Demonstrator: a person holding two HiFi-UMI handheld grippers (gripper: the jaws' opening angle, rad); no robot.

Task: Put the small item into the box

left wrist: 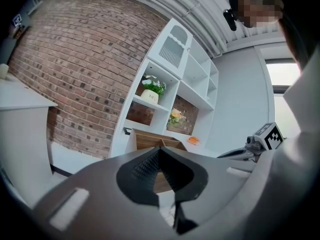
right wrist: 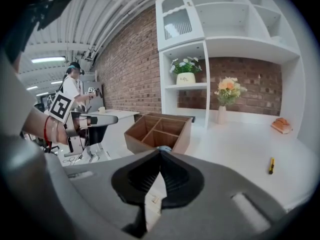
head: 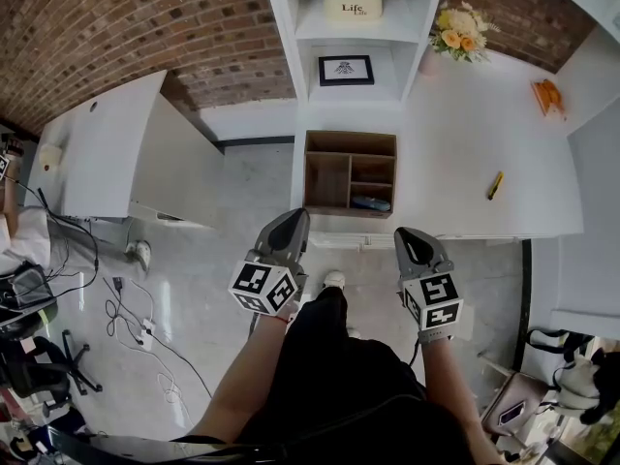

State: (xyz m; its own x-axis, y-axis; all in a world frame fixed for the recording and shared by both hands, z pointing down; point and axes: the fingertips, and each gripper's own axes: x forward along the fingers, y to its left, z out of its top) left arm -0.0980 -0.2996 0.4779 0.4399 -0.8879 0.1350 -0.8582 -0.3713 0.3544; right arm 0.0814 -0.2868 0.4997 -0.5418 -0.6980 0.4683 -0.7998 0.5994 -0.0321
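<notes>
Both grippers are held low in front of the person's body, short of the near edge of the white table (head: 465, 143). The left gripper (head: 289, 223) is seen in its own view with its fingers pressed together at the tips and nothing caught between them; the right gripper (head: 411, 239) is likewise closed tip to tip and empty. The wooden box (head: 350, 141) is set on the table ahead of the grippers, its open side up and divided into compartments; a blue thing (head: 371, 202) is seen in the near right compartment. The small yellow item (head: 495, 184) – slim, with a dark end – is left lying on the table to the right of the box, well apart from it and from both grippers. Behind the box a white shelf unit (head: 417, 27) is stood against a brick wall (head: 116, 27), with a flower pot (head: 353, 3) on one shelf – and a vase of flowers (head: 461, 32) is placed on the table to its right
</notes>
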